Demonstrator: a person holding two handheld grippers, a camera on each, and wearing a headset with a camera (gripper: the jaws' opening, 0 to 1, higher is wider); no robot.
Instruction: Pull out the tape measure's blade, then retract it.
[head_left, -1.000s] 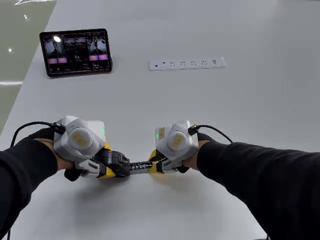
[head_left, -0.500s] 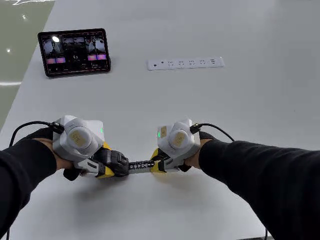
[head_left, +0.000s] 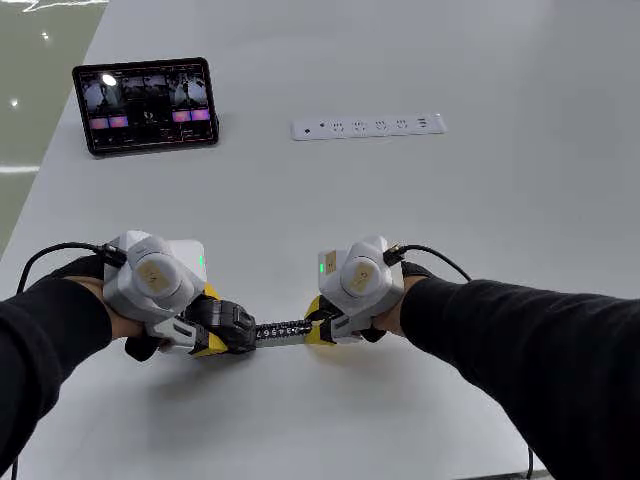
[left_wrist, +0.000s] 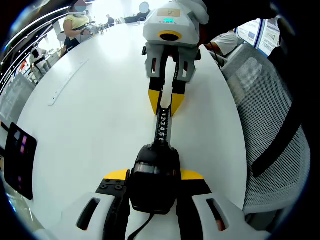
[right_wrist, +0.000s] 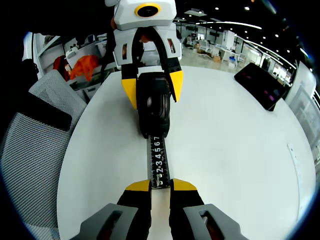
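Note:
A black tape measure (head_left: 236, 325) lies low over the white table, and my left gripper (head_left: 222, 335) is shut on its case. A short run of numbered blade (head_left: 283, 329) reaches right to my right gripper (head_left: 315, 330), which is shut on the blade's tip. In the left gripper view the case (left_wrist: 155, 175) sits between my yellow-tipped jaws, and the blade (left_wrist: 164, 127) runs ahead to the right gripper (left_wrist: 166, 102). The right gripper view has the blade (right_wrist: 158, 162) leaving my right gripper (right_wrist: 160, 186) toward the case (right_wrist: 154, 107), which the left gripper (right_wrist: 152, 85) holds.
A tablet (head_left: 143, 103) stands propped at the far left of the table. A white power strip (head_left: 367, 127) lies further back in the middle. A grey mesh chair (left_wrist: 270, 125) stands off the table's near edge, and cables trail from both grippers.
The right gripper has drawn slightly to the right, away from the left, and a little more blade shows between them. The head camera has shifted a bit.

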